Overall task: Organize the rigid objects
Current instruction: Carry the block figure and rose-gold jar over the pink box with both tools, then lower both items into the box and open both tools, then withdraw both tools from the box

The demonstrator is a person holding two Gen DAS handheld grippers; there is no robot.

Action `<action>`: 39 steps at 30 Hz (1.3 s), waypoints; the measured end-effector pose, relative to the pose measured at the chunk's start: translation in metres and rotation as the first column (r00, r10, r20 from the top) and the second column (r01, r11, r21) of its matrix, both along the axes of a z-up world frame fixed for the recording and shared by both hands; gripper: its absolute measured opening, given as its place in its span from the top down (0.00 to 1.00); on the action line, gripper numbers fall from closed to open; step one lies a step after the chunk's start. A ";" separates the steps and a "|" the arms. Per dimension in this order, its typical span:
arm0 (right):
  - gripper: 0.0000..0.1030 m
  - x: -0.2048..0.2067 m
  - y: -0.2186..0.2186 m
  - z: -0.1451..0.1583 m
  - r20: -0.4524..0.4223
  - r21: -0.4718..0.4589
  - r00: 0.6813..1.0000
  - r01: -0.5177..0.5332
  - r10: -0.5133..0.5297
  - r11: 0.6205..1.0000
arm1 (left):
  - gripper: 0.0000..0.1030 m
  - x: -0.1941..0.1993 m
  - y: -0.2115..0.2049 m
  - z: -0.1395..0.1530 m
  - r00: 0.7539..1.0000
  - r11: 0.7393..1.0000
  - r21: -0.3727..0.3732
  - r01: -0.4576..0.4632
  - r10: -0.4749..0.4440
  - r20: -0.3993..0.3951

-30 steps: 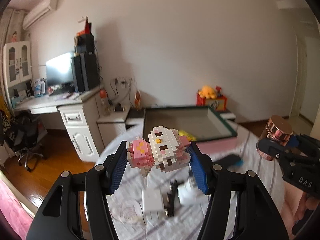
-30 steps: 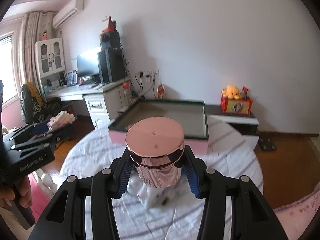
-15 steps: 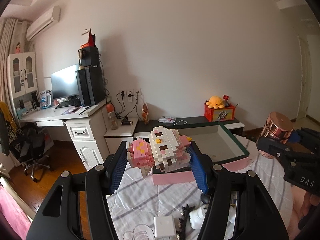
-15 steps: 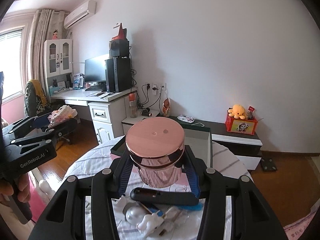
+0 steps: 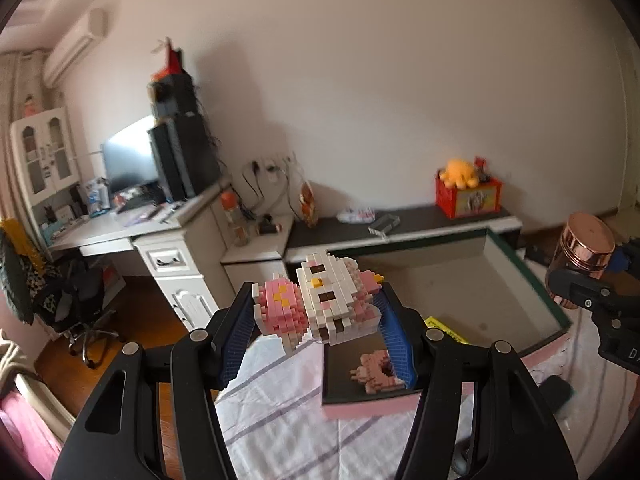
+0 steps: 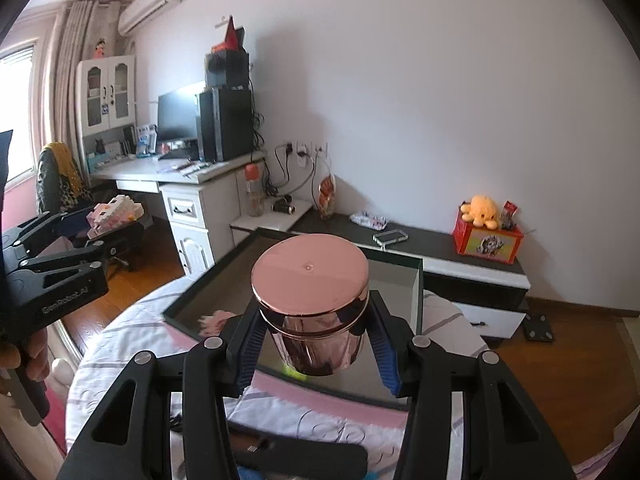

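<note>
My left gripper (image 5: 318,322) is shut on a pink and white brick figure (image 5: 320,304), held above the near left corner of a pink tray with a dark green rim (image 5: 532,280). A second pink brick figure (image 5: 374,372) and a yellow item (image 5: 440,326) lie inside the tray. My right gripper (image 6: 314,346) is shut on a rose-gold lidded jar (image 6: 310,288), hanging over the tray's near edge (image 6: 320,392). The jar (image 5: 584,248) and right gripper also show at the right of the left wrist view; the brick figure (image 6: 114,214) shows at the left of the right wrist view.
The tray stands on a round table with a striped white cloth (image 5: 280,408). A dark flat object (image 6: 300,458) lies on the cloth below the right gripper. Behind the table are a white desk (image 6: 192,184), a low dark shelf (image 6: 440,248) and a red box with an orange plush (image 6: 486,232).
Both grippers have moved forward over the table to the tray, each keeping its load. The small clutter on the cloth has slipped below view, and the tray's inside now shows.
</note>
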State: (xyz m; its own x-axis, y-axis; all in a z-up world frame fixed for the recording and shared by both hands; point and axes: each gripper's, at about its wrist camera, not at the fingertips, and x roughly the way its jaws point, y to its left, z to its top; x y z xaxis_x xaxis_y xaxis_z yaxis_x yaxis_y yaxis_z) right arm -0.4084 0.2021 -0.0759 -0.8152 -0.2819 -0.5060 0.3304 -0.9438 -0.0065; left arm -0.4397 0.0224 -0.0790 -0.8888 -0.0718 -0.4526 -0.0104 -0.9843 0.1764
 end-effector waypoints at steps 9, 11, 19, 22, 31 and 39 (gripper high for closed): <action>0.52 -0.059 0.007 -0.057 0.223 0.011 0.975 -0.002 0.000 1.000 | 0.42 -0.057 0.030 -0.059 0.981 0.998 -0.039 0.057 -0.048 0.190; 0.52 -0.065 0.008 -0.069 0.264 0.017 0.965 -0.001 -0.004 1.000 | 0.42 -0.063 0.034 -0.069 0.975 0.996 -0.051 0.068 -0.055 0.216; 0.51 -0.064 0.015 -0.074 0.288 0.022 0.957 0.020 -0.025 1.000 | 0.40 -0.071 0.045 -0.089 0.953 0.996 -0.040 0.077 -0.062 0.296; 0.50 -0.054 0.019 -0.059 0.256 -0.005 0.966 0.026 -0.024 1.000 | 0.37 -0.059 0.039 -0.082 0.962 0.997 -0.049 0.062 -0.046 0.271; 0.20 0.023 0.017 0.006 0.025 -0.034 0.999 0.050 -0.049 0.998 | 0.00 0.034 0.002 -0.016 1.000 1.000 0.014 0.006 -0.007 0.030; 0.00 0.110 0.004 0.032 -0.204 -0.015 0.974 0.097 -0.098 0.995 | 0.00 0.128 -0.018 0.012 0.996 0.997 0.081 0.017 -0.010 -0.090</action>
State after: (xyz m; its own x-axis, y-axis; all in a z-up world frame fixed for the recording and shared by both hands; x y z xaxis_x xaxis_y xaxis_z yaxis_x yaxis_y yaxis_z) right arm -0.2980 0.2058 -0.0435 -0.9248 -0.1985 -0.3245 0.2294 -0.9715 -0.0596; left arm -0.3115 0.0040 -0.0674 -0.9265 -0.0256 -0.3754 -0.0116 -0.9953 0.0964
